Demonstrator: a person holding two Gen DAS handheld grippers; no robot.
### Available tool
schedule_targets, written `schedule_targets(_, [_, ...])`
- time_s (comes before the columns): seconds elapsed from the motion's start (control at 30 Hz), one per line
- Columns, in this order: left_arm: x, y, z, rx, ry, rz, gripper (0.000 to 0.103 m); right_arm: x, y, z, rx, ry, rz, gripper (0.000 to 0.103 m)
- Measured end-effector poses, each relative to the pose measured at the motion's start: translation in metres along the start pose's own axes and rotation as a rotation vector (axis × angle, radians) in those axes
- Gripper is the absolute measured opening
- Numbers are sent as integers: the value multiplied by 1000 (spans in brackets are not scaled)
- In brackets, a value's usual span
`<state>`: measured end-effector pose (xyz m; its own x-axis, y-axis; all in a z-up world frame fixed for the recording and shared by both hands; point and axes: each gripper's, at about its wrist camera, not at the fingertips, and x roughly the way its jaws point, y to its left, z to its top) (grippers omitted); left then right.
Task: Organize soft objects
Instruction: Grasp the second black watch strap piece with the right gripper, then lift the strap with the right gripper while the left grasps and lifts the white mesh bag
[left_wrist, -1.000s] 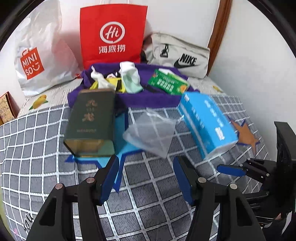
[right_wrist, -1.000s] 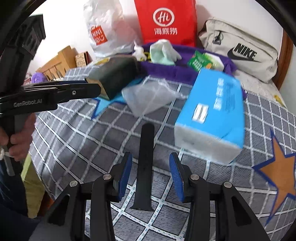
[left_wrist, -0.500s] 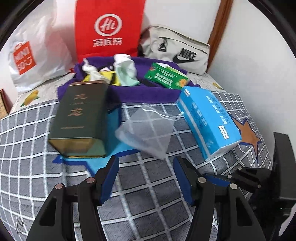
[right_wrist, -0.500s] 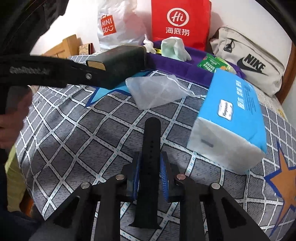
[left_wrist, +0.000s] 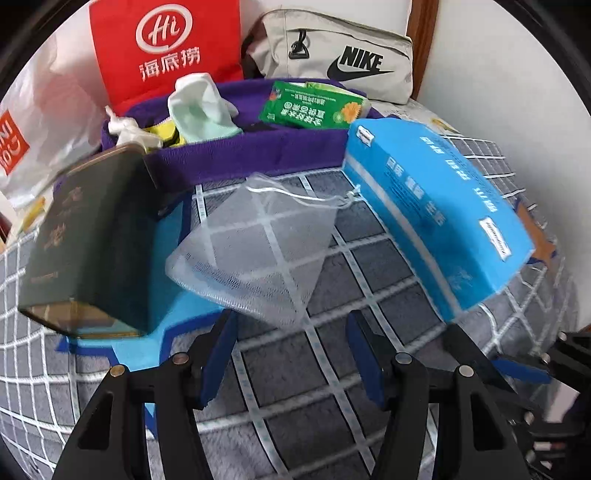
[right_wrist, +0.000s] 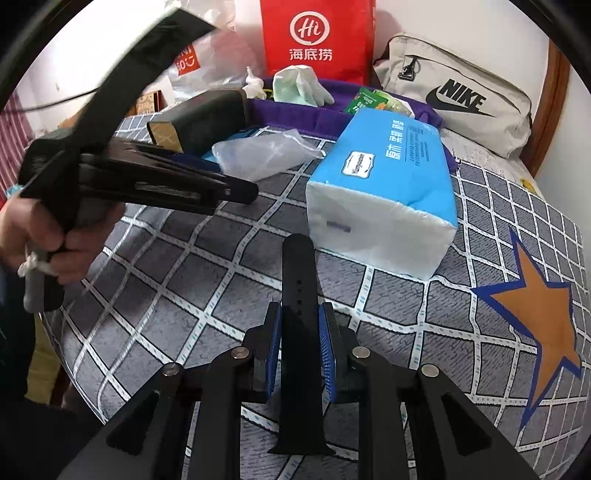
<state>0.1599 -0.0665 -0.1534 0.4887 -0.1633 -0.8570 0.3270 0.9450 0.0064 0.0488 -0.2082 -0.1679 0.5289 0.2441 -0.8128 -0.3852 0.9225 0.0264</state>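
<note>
Right fingers: both blue pads of the right gripper have just closed on the black strap and press its two edges; its far end lies flat on the checked blanket.
Left fingers: the left gripper stands half spread with nothing between the pads, poised just short of the mesh pouch.
Strap: clamped near its middle, pointing toward the blue tissue pack, close to it; I cannot tell whether they touch.
Pouch: limp and see-through, flat on the blanket between the dark green tin and the tissue pack, its drawstring toward the purple basket.
Basket: at the back of the bed, already holding a pale cloth and a green packet.
Step in hand: by my reading, lifting the strap for the basket while the left lines up on the pouch.
Doing it well: raise the strap straight up first so its free end clears the tissue pack; it will likely droop.
Pouch advice: pinch the near corner deep enough to catch both layers.
Risk: thin mesh slips from a shallow pinch, and the tin sits close on the left.
</note>
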Motion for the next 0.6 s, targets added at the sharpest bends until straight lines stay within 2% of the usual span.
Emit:
schedule_targets(0.13, [5,0,8,-13,-14,23,58,2,0,-2,-2,2,6,21])
schedule_targets(0.23, [6,-2,11,7,-35,20,38,1,-2,-3,5,2,15,20])
schedule_targets(0.3, [6,-2,12,4,-40,5,20,1,-2,-3,2,1,15,20])
schedule_targets(0.37, [6,-1,13,4,-39,-9,10,1,-1,-4,1,-1,12,20])
schedule_targets(0.6, [-14,5,-6,-4,-35,-88,6,-1,1,-4,16,2,1,21])
